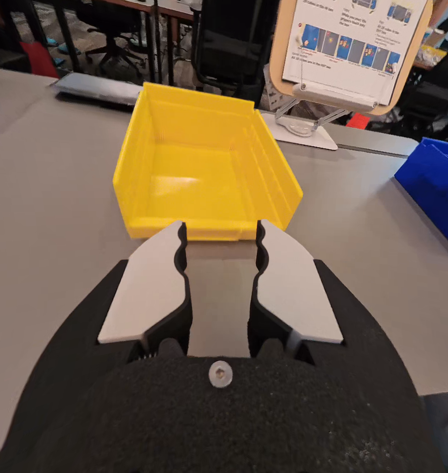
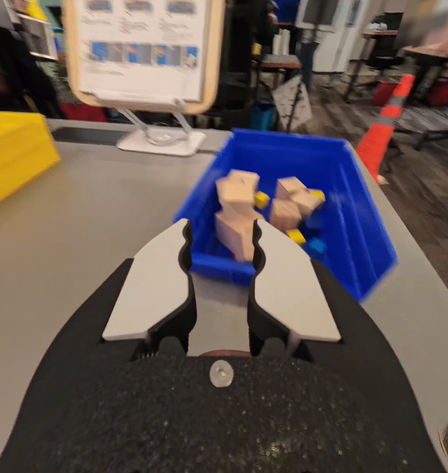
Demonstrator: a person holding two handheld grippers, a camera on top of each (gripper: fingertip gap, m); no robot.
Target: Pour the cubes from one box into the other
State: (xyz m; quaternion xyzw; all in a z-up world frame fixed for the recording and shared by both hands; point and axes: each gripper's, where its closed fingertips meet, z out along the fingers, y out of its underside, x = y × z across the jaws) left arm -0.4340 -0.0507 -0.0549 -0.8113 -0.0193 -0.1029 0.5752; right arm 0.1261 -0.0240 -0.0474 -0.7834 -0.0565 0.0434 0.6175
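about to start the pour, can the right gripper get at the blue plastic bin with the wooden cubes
Probably yes: the right gripper is open, facing the blue plastic bin's near wall, with only bare grey table before it.

Instruction sheet on a stand [image 1: 345, 58] at the grey table's [image 1: 51, 179] far edge; orange cone [image 2: 381, 133] beyond.

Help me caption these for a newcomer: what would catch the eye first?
The bright yellow box, empty, sits on the grey table just ahead of the open left gripper. In the right wrist view, the blue box holds pale wooden cubes and small yellow and blue ones, with the open right gripper at its near wall.
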